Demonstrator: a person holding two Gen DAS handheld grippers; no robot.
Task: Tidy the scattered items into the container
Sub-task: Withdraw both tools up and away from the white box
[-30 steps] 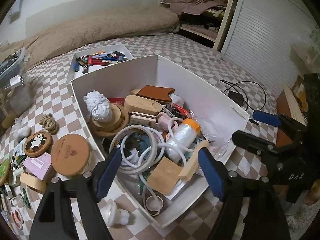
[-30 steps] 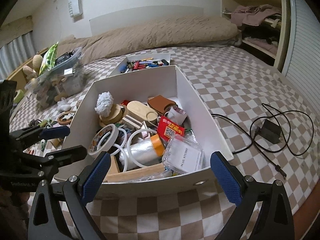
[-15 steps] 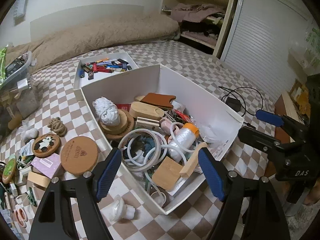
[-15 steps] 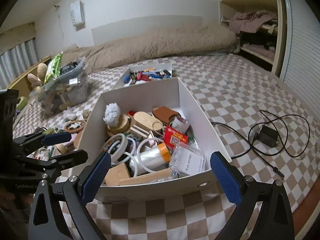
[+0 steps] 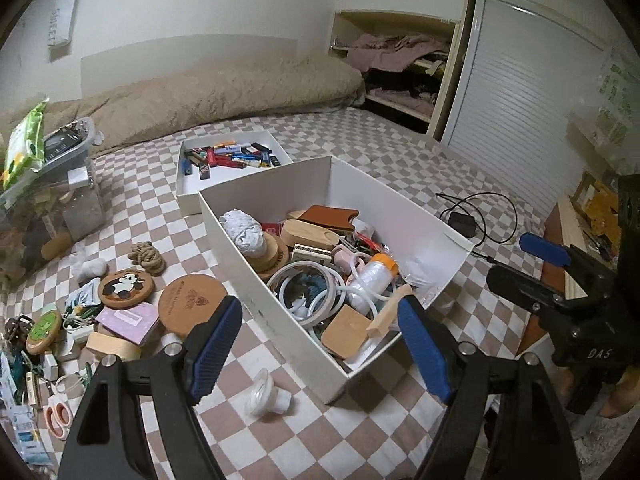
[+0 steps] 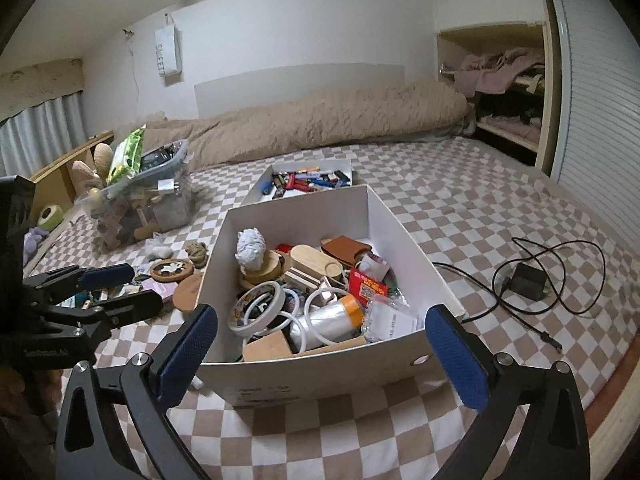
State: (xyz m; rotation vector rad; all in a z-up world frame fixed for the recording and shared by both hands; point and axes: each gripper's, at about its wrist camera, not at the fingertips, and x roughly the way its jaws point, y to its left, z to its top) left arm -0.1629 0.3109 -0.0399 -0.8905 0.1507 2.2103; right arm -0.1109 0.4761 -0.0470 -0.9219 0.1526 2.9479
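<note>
A white box [image 5: 400, 204] [image 6: 376, 224] stands on the checked bed, full of small items: tape rings, wooden pieces, a plastic roll. Scattered items lie left of it: a cork disc [image 5: 190, 305], a panda coaster [image 5: 126, 288], a rope knot [image 5: 148, 257], a pink pad [image 5: 128, 318], a white plastic piece [image 5: 266, 398], scissors [image 5: 58, 416]. My left gripper [image 5: 320, 350] is open and empty, held above the box's near corner. My right gripper [image 6: 320, 346] is open and empty, in front of the box's near wall.
A shallow white tray [image 5: 230, 158] with lighters lies behind the box. A clear bin [image 5: 52, 188] of toys stands at the left. A black charger and cable [image 6: 528, 280] lie to the right. A rolled beige duvet [image 6: 320, 124] and a closet lie beyond.
Both grippers have pulled back and risen from the box, so it looks smaller and more of the room shows. Both stay open and empty.
</note>
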